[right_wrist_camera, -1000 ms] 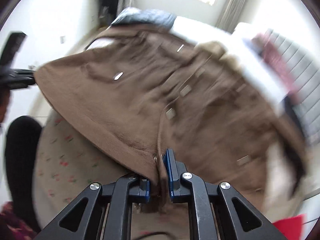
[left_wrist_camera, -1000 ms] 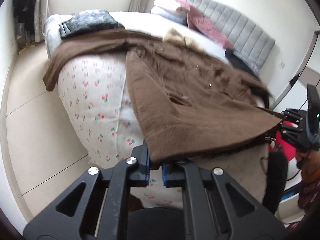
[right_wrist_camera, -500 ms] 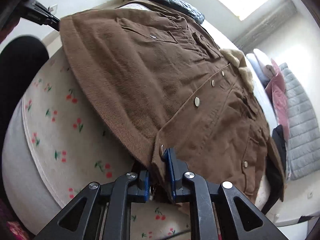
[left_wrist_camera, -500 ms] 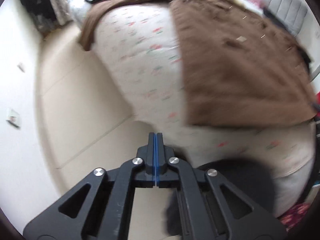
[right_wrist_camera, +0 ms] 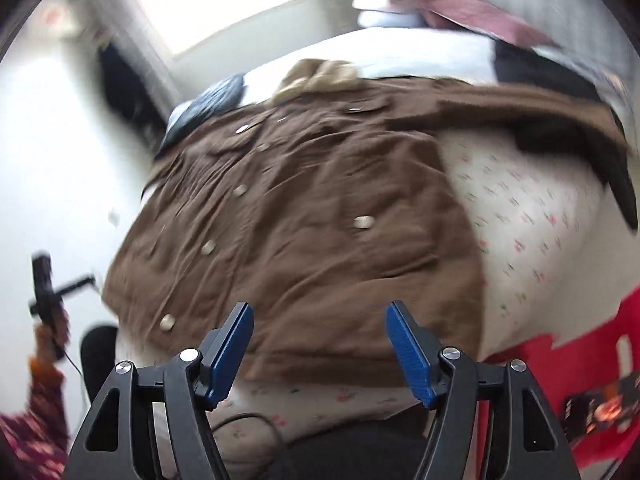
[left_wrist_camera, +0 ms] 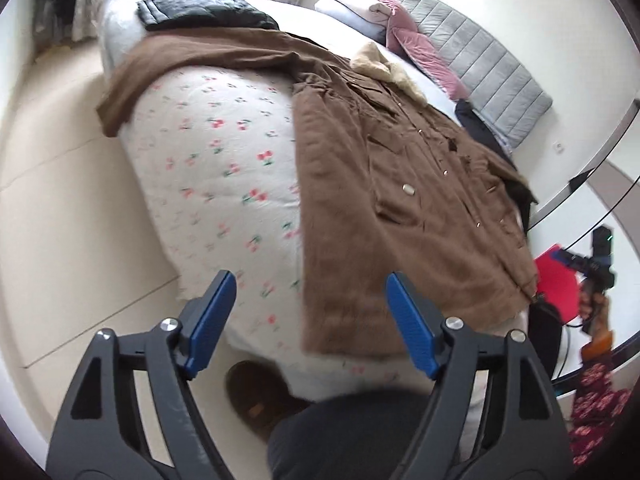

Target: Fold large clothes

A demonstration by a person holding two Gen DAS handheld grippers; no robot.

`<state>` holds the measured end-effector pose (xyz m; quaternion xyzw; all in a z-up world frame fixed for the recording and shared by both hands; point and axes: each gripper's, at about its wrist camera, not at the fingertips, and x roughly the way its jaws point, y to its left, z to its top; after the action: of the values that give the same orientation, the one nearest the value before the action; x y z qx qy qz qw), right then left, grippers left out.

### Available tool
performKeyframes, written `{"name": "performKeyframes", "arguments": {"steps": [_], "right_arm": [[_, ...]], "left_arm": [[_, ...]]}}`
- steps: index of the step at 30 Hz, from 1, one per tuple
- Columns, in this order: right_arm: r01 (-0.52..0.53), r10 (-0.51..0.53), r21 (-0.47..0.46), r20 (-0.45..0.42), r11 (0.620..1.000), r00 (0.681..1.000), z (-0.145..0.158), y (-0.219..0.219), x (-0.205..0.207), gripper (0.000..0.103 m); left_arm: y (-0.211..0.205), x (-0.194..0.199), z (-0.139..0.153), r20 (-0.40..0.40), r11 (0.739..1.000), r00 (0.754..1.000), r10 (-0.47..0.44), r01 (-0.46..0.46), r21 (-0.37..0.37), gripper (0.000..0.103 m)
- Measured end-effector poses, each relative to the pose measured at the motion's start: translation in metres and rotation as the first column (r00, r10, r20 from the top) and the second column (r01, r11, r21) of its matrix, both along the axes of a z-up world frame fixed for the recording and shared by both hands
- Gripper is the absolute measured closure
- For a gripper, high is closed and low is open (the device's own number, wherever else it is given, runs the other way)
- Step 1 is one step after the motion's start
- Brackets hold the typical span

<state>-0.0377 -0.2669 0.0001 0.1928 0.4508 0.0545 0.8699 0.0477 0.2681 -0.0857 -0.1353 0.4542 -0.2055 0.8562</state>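
Both our tools, left (left_wrist_camera: 308,320) and right (right_wrist_camera: 318,340), have just opened wide, empty; the coat (left_wrist_camera: 400,208) overhanging the bed's (left_wrist_camera: 224,168) foot edge may slide off.

Bright daylight, motion blur (esp. right)

One brown coat (left_wrist_camera: 384,200) lies on one bed (left_wrist_camera: 224,168) with a cherry-print cover. The coat shows one pale fur collar (left_wrist_camera: 384,66) and, in the blurred right wrist view, about seven snaps (right_wrist_camera: 363,222), though some may be smeared out of sight. One dark quilted garment (left_wrist_camera: 204,8) sits at the bed's far corner. Two pink cushions (left_wrist_camera: 416,48) and one white pillow (left_wrist_camera: 348,8) rest by one grey padded headboard (left_wrist_camera: 488,76). One brown slipper (left_wrist_camera: 256,396) is on the floor. Two grippers are in view: the left (left_wrist_camera: 311,322) and the right (right_wrist_camera: 320,350).
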Motion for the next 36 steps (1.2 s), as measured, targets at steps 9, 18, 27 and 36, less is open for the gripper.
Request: {"name": "performKeyframes", "arguments": {"steps": [9,18,27,36], "right_arm": [[0.077,-0.059,0.248,-0.079,0.966,0.995,-0.080,-0.055,0.024,0.032],[-0.039,0.101,0.582,-0.075,0.812,0.992,-0.097,-0.029,0.023,0.101],[0.023,-0.085,0.287,0.207,0.958,0.975,0.034,-0.055,-0.037,0.100],[0.122,-0.110,0.240,-0.065,0.963,0.992,-0.058,-0.082,-0.005,0.040]], "left_arm": [[-0.028,0.055,-0.043,-0.126,0.963,0.986,-0.110,0.074,-0.259,0.033],[-0.039,0.024,-0.034,-0.203,0.939,0.959,-0.200,0.128,-0.319,0.078],[-0.047,-0.003,0.027,-0.127,0.974,0.988,-0.090,0.061,-0.218,0.082],[-0.070,-0.002,-0.007,-0.208,0.998,0.978,-0.033,0.042,0.041,0.079]]}}
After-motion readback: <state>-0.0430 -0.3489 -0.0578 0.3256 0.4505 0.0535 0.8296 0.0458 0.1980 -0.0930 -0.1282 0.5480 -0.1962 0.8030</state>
